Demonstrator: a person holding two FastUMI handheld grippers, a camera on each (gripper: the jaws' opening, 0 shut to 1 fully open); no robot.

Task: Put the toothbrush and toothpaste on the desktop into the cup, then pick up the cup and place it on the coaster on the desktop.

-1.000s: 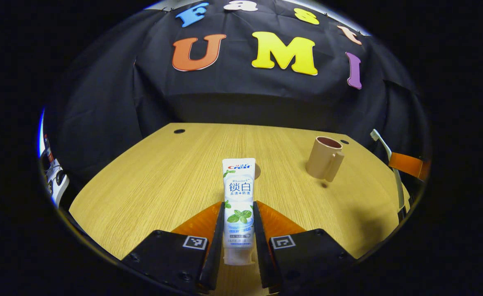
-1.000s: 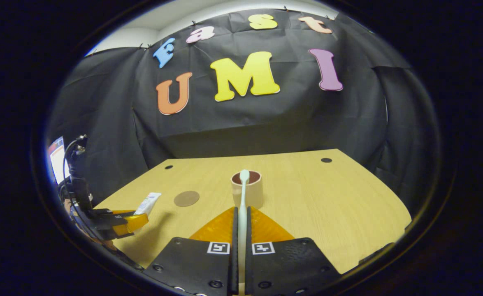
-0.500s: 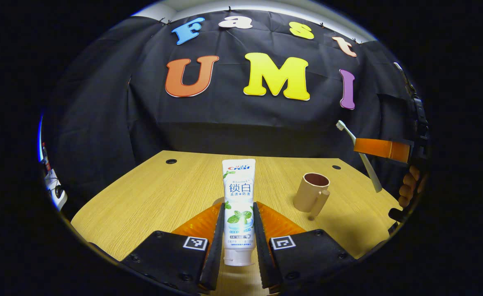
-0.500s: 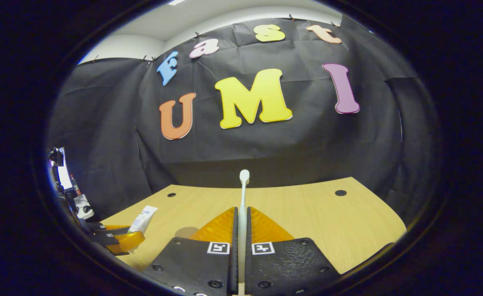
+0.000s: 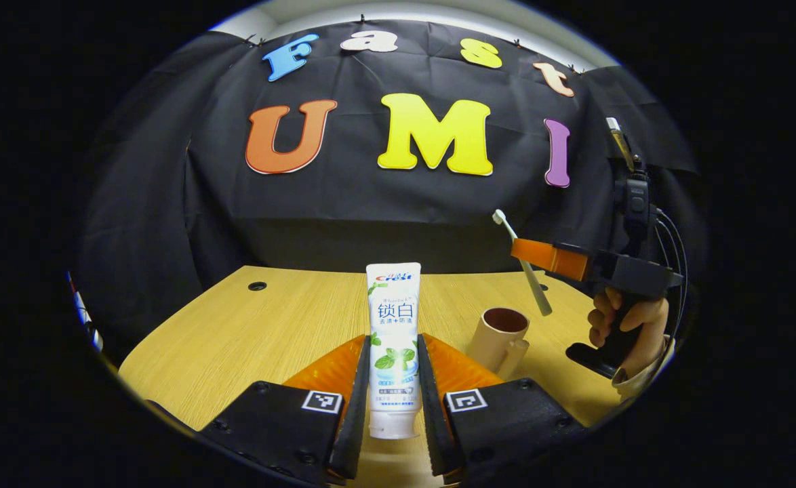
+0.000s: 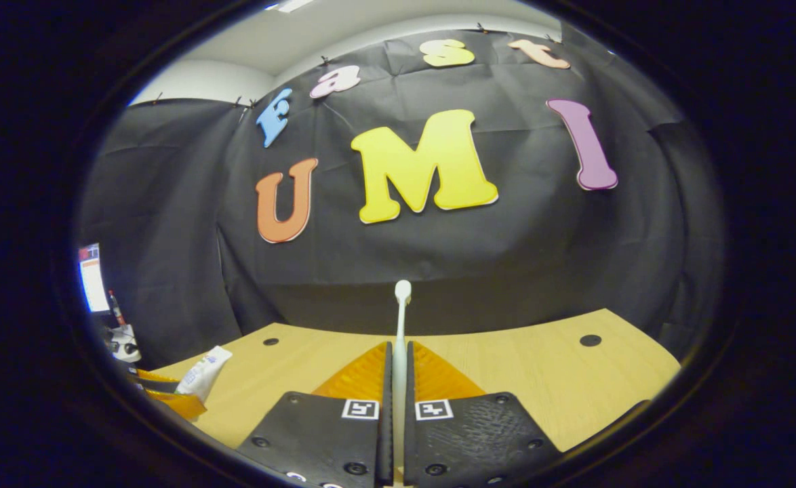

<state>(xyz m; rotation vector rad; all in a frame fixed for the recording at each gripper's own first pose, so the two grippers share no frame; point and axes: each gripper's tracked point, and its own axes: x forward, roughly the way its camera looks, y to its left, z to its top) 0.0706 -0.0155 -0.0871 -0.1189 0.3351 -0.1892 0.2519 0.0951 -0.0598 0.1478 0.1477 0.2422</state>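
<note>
My left gripper [image 5: 394, 346] is shut on a white toothpaste tube [image 5: 393, 325] that stands up between its orange fingers, held above the wooden desk [image 5: 269, 325]. A beige cup [image 5: 500, 339] with a handle stands upright on the desk to the right. Above it, in the left gripper view, the right gripper [image 5: 540, 256] holds a white toothbrush [image 5: 523, 261] tilted, bristle end up, lower end just over the cup's mouth. In the right gripper view that gripper [image 6: 399, 356] is shut on the toothbrush [image 6: 401, 318]. The left gripper [image 6: 167, 396] with the toothpaste tube [image 6: 201, 373] sits low at the left.
A person's hand [image 5: 625, 325] grips the right gripper's handle at the desk's right edge. Round cable holes [image 5: 257, 286] [image 6: 589, 339] mark the desk's far corners. Beyond the desk's left edge stand a screen and some gear [image 6: 96, 285].
The right gripper has carried the toothbrush leftward and over the cup. My left gripper, still holding the toothpaste, has tilted up and come nearer the cup.
</note>
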